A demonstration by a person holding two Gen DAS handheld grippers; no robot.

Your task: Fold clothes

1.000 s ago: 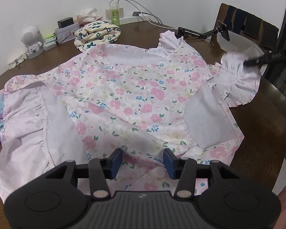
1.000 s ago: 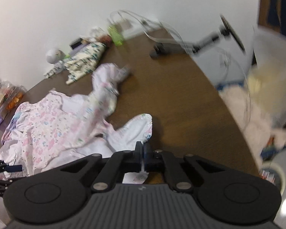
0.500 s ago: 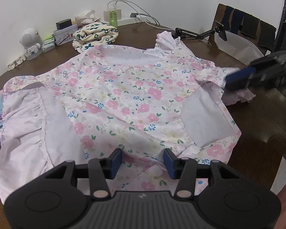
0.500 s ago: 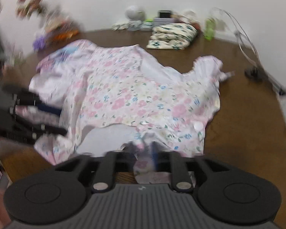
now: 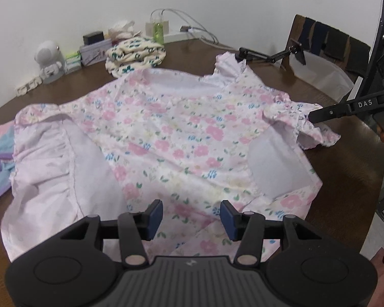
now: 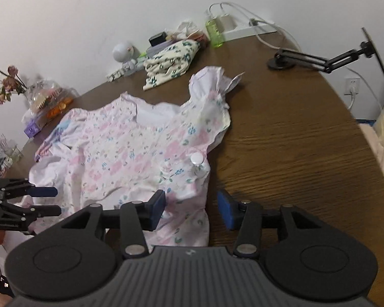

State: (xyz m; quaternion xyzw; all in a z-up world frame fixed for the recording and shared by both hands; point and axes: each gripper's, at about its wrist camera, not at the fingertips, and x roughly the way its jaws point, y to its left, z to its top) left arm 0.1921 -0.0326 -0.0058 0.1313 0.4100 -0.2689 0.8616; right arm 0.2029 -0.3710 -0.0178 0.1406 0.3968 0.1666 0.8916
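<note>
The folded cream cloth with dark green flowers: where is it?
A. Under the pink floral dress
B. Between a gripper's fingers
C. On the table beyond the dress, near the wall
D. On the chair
C: the folded cream cloth lies on the brown table beyond the pink floral dress, apart from it, near the wall.

Floral dress [image 5: 171,138] is spread flat on the brown bench [image 5: 345,179], lining exposed at both sides. Left tool [image 5: 191,213] is held over the near hem, jaws apart, fabric seen between them, untouched. Right tool [image 5: 320,113] is seen at the right ruffled sleeve [image 5: 312,133]. Folded floral cloth [image 5: 135,56] is parked near the wall.
</note>
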